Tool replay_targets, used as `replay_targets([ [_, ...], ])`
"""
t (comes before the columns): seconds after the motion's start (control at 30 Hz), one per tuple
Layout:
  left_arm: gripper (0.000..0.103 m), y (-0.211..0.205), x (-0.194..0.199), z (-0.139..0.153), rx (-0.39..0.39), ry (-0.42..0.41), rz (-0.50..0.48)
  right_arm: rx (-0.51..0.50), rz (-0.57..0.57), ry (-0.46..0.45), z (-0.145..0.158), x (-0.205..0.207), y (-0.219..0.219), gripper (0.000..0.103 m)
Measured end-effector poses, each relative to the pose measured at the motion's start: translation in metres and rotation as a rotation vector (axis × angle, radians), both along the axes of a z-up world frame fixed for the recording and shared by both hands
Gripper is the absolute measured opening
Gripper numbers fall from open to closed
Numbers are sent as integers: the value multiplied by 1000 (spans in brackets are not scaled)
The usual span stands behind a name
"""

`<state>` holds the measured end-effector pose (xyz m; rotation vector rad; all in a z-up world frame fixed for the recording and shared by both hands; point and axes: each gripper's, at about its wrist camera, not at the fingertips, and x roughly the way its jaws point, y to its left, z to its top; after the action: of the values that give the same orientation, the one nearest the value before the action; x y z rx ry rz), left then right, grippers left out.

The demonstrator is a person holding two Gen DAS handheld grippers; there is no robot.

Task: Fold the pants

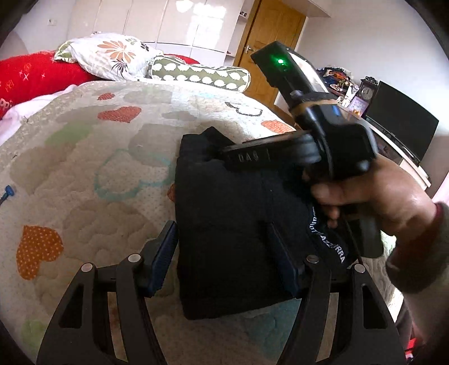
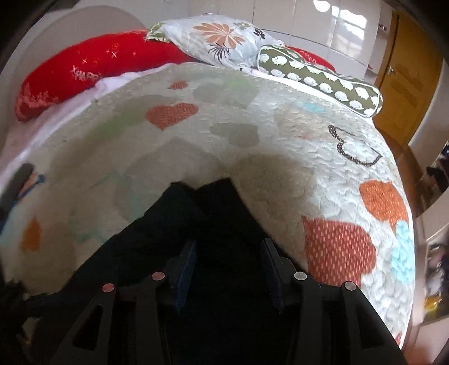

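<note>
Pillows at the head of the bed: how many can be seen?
3: a red pillow at the left, a floral pillow in the middle, a green bolster at the right. More may be hidden behind.

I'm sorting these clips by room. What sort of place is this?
Most likely a bedroom: a bed with a heart-patterned quilt, pillows at its head, and glossy wardrobe doors behind.

Heart-print quilted bed, folded black pants, pillows

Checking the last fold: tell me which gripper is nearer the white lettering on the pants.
Right. The right gripper and its hand hover right by the white lettering on the folded pants; the left gripper straddles their opposite edge.
</note>
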<state>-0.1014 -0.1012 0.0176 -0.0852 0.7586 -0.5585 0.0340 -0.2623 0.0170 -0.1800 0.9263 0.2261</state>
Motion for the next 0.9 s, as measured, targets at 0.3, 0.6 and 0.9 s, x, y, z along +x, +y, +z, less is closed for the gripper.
replay_targets([
  [0.3, 73, 2, 1, -1, -5, 4, 19, 107, -153, -41, 22, -23, -40, 45],
  [0.6, 74, -2, -3, -1, 27, -28, 48, 181, -77, -110, 35, -126, -47, 47],
  [0.9, 79, -5, -10, -1, 59, -63, 66, 253, -149, -102, -6, -169, -79, 60],
])
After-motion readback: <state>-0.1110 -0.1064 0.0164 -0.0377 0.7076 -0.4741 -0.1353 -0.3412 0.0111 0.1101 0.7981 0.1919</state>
